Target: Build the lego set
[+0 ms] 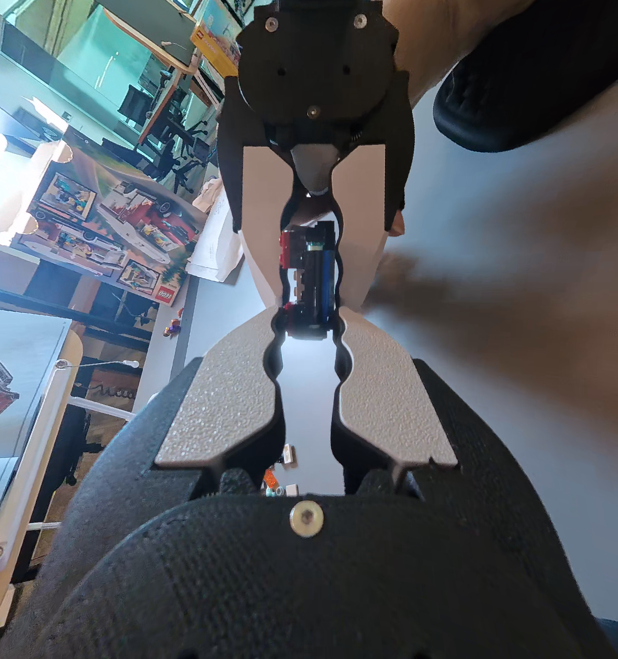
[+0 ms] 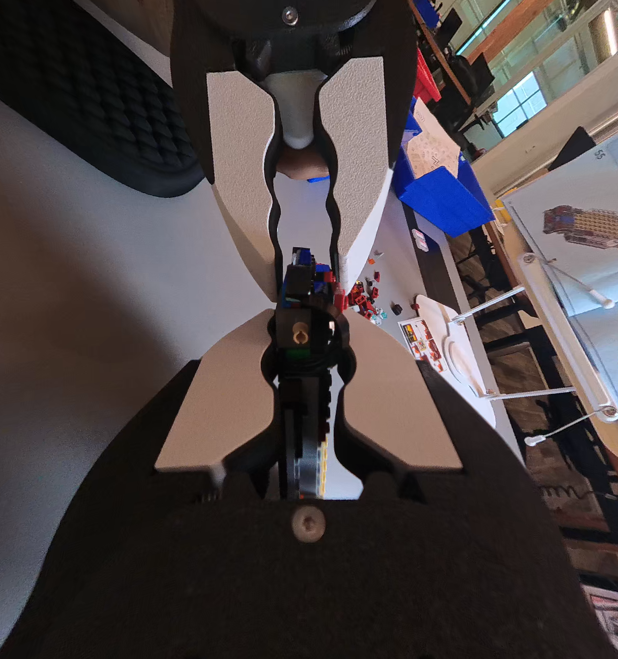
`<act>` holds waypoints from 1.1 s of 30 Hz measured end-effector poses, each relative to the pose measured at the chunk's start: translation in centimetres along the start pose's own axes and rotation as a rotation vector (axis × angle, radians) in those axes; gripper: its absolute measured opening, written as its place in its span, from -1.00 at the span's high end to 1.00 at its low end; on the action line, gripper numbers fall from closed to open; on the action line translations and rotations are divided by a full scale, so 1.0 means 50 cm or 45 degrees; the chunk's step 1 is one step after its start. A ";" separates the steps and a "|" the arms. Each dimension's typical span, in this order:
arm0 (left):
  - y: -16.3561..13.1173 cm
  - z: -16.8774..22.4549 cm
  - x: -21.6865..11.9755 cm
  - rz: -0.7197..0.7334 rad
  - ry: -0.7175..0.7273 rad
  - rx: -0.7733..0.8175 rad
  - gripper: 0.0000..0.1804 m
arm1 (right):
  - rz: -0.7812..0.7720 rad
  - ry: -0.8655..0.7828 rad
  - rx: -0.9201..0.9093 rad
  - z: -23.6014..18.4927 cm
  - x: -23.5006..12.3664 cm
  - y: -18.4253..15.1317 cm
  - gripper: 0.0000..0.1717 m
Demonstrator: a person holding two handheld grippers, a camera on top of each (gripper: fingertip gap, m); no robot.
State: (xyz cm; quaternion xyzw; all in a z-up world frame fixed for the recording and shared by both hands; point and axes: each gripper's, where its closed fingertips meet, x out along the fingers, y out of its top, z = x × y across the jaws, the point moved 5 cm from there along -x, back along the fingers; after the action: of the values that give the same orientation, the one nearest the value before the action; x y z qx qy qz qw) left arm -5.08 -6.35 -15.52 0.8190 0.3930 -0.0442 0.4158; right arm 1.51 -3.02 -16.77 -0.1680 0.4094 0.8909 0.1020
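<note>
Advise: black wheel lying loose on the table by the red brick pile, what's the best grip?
Take the black wheel across its round rim, coming from above. It sits apart from the red brick pile on bare grey table, so the fingers would likely fit on either side. It looks short and stubby, so a side approach would probably scrape the table. Its exact orientation is too small to tell.

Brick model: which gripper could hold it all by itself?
Right, probably. The brick model runs deep between the right gripper's fingers, nearly to their base. The left gripper pinches only its end at the fingertips.
</note>
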 end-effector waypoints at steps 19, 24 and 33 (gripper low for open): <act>-0.026 0.007 -0.004 -0.017 0.024 0.005 0.72 | -0.024 -0.019 -0.071 -0.003 0.018 -0.009 0.66; -0.034 0.015 -0.008 -0.021 0.026 0.031 0.72 | -0.043 0.033 -0.066 -0.011 0.026 -0.007 0.69; -0.041 0.016 -0.015 0.025 0.049 0.023 0.72 | -0.042 0.043 -0.037 -0.010 0.034 -0.004 0.70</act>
State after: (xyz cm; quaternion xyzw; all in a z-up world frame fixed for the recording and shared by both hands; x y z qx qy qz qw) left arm -6.80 -6.66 -17.05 0.8272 0.3925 -0.0280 0.4011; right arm 0.14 -3.20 -17.86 -0.1913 0.3952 0.8921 0.1071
